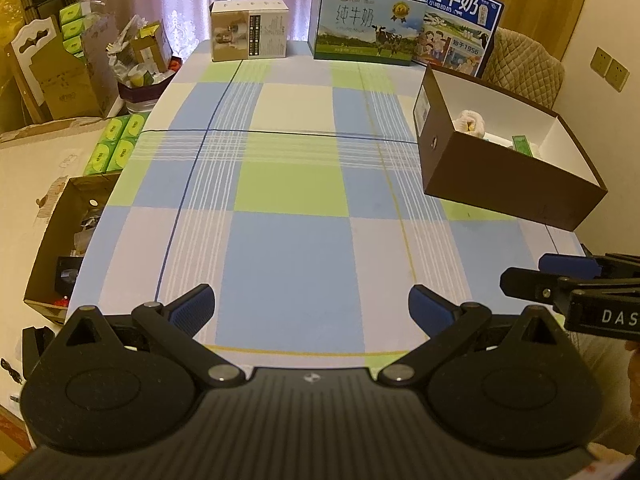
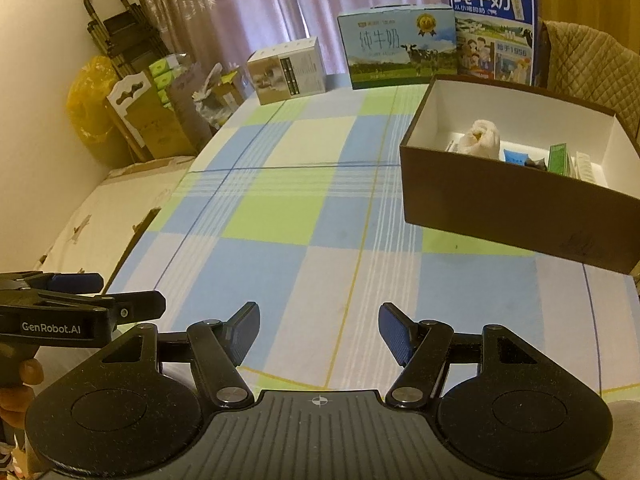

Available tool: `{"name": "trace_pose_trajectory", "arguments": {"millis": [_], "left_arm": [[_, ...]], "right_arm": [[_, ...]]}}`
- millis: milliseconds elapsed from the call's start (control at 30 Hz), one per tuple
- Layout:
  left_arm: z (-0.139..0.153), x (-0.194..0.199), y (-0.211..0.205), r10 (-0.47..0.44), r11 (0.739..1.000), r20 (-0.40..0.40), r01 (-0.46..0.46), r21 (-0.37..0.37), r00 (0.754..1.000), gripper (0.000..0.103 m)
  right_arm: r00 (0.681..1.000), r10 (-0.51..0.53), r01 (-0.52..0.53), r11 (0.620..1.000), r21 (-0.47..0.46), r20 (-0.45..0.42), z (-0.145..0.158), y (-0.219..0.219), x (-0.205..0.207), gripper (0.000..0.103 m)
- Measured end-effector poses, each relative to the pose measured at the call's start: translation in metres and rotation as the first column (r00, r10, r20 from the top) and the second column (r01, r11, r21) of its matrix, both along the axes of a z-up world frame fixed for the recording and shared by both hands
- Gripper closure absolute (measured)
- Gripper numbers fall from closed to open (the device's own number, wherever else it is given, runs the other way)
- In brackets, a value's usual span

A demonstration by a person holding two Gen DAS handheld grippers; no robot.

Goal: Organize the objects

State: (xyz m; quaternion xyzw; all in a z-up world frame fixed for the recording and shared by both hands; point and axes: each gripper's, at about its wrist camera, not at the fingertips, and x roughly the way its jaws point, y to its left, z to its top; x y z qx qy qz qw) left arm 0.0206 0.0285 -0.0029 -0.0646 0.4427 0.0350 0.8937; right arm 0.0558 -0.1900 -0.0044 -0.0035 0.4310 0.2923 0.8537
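Checked cloth covered the table (image 1: 288, 184), with nothing loose left on it. Small things sat inside the brown box (image 2: 500, 204) at the right (probably tidied there). Both the left gripper (image 1: 311, 308) and right gripper (image 2: 318, 334) hung low near the table's front edge, fingers spread apart, holding nothing.

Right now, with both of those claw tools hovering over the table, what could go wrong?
1. The brown box sits near the table's right edge; a sideways knock might push it off.
2. The left gripper and right gripper are close side by side, both open and empty, so they could bump.
3. The white soft item lies deep inside the box; fingers reaching in might catch the wall.
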Motion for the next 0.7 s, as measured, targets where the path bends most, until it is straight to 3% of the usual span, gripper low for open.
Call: {"name": "trace_pose_trajectory", "arguments": {"millis": [700], "left_arm": [[-0.015, 0.015, 0.000, -0.007, 1.000, -0.041, 0.007, -0.001, 0.999, 0.001]], "right_arm": [[0.999, -0.002, 0.002, 1.000, 0.004, -0.049, -0.018, 0.001, 0.014, 0.040]]}}
